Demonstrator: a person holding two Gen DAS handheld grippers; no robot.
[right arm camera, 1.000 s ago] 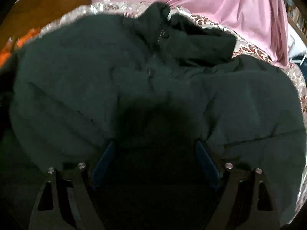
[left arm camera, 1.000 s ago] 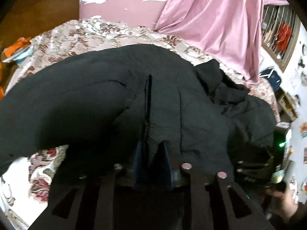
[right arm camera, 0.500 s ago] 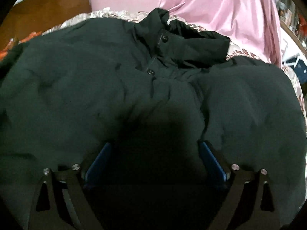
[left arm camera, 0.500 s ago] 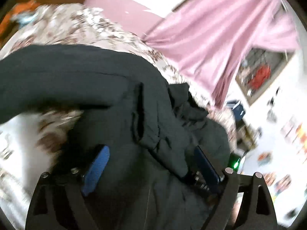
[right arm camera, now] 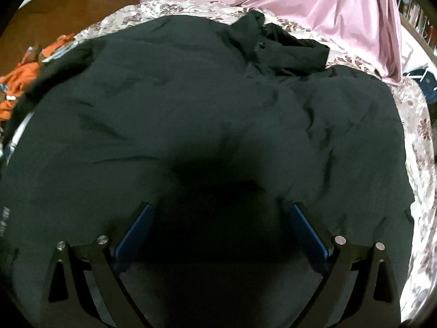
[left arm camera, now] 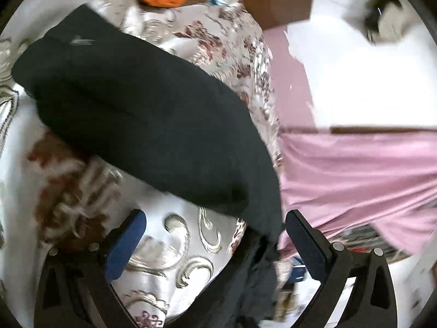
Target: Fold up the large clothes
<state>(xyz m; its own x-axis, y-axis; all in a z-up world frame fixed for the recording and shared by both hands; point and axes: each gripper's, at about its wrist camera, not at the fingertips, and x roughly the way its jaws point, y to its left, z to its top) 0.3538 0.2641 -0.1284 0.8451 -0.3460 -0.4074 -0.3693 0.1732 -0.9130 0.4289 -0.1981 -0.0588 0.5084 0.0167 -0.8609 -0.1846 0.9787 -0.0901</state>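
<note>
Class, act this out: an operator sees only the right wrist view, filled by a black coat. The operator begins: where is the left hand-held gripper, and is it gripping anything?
Observer: The left hand-held gripper hangs over the flowered bedspread, jaws opening; some dark cloth lies between them, unpinched.
Operator: Where is the coat's sleeve?
Observer: The sleeve lies stretched across the bedspread, just ahead of that gripper.
Operator: Is its cuff folded in?
Observer: No, the cuff points away, out on the bedspread.
</note>
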